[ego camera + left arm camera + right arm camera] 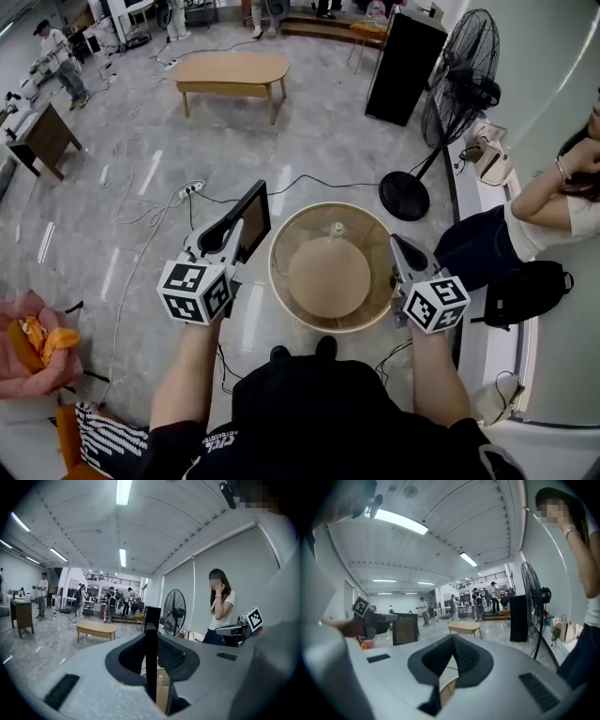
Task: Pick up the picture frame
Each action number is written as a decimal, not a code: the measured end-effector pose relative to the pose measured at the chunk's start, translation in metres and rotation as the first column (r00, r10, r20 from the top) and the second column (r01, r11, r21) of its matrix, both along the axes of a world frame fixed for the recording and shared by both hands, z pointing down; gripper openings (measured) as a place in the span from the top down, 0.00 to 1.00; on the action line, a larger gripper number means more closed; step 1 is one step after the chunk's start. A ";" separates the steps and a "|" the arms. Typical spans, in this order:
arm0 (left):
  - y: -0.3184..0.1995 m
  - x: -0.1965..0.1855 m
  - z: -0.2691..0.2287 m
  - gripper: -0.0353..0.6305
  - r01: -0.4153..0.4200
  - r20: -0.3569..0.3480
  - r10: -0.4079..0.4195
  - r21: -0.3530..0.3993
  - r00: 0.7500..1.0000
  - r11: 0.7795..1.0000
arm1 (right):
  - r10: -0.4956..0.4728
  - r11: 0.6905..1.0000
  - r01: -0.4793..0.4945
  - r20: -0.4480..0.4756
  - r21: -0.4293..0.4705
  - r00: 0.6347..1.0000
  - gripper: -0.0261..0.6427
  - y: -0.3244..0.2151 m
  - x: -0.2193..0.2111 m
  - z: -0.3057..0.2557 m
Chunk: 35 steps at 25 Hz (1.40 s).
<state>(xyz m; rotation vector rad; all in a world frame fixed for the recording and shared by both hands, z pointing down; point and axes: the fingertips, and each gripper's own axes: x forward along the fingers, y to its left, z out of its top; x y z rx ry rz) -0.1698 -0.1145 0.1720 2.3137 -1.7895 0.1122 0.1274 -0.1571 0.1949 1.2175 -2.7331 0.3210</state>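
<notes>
The picture frame is black and thin, and it hangs in the air left of a round wooden table. My left gripper is shut on its lower edge. In the left gripper view the frame stands edge-on between the pads, clamped upright. From the right gripper view I see the frame face-on, with the left gripper behind it. My right gripper is raised over the table's right rim; its jaws meet at the tips with nothing between them.
A standing fan and a black cabinet are at the back right. A seated person and a black bag are on the right. A low wooden table stands farther off. Cables cross the floor; a pink bag lies left.
</notes>
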 end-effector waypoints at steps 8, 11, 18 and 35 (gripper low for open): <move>0.039 -0.035 -0.006 0.83 0.010 -0.015 -0.009 0.049 1.000 0.999 | -0.017 0.997 0.017 -0.001 0.081 1.000 0.96 0.046 -0.044 -0.034; 0.049 -0.038 -0.004 0.83 0.029 -0.017 -0.028 0.046 0.999 0.998 | -0.030 0.994 0.030 -0.001 0.103 1.000 0.96 0.054 -0.047 -0.041; 0.054 -0.026 0.004 0.83 0.069 -0.014 -0.069 0.031 0.998 0.997 | -0.069 0.993 0.070 -0.010 0.100 0.998 0.96 0.059 -0.040 -0.036; 0.064 0.001 0.002 0.83 0.071 0.012 -0.072 0.021 0.997 0.997 | -0.077 0.992 0.078 -0.007 0.104 0.997 0.96 0.061 -0.019 -0.039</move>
